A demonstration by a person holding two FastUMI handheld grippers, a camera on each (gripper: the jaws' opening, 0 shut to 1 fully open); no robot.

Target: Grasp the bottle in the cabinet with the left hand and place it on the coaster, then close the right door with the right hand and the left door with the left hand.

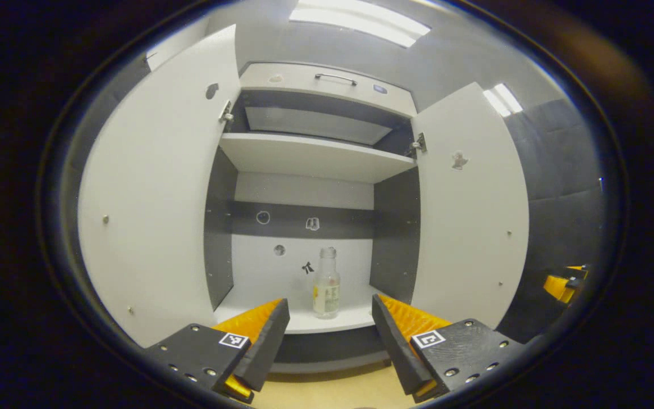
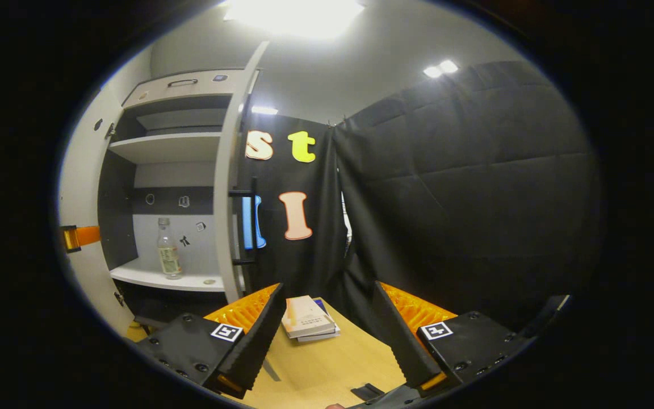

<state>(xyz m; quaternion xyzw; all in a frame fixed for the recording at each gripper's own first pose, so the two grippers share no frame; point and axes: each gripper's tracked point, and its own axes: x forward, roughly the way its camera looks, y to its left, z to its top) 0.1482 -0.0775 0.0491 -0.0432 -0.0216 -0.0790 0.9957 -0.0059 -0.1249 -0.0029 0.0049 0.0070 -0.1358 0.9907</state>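
Left gripper view: the bottle (image 1: 327, 282) stands upright on the cabinet's (image 1: 313, 157) lower shelf, doors open. Left claw (image 1: 331, 341), spread and empty, faces it: reaching step. Next, advance and pinch it. Right claw (image 2: 327, 335) spread, idle.

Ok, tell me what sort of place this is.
Probably a mock-up room in a recording booth: a cabinet with both doors open and one bottle inside, a wooden table with books, black cloth for walls.

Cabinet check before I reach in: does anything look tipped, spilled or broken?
Nothing stands out. The bottle stands upright alone on the lower shelf, both doors hang open, and the books lie stacked on the table.
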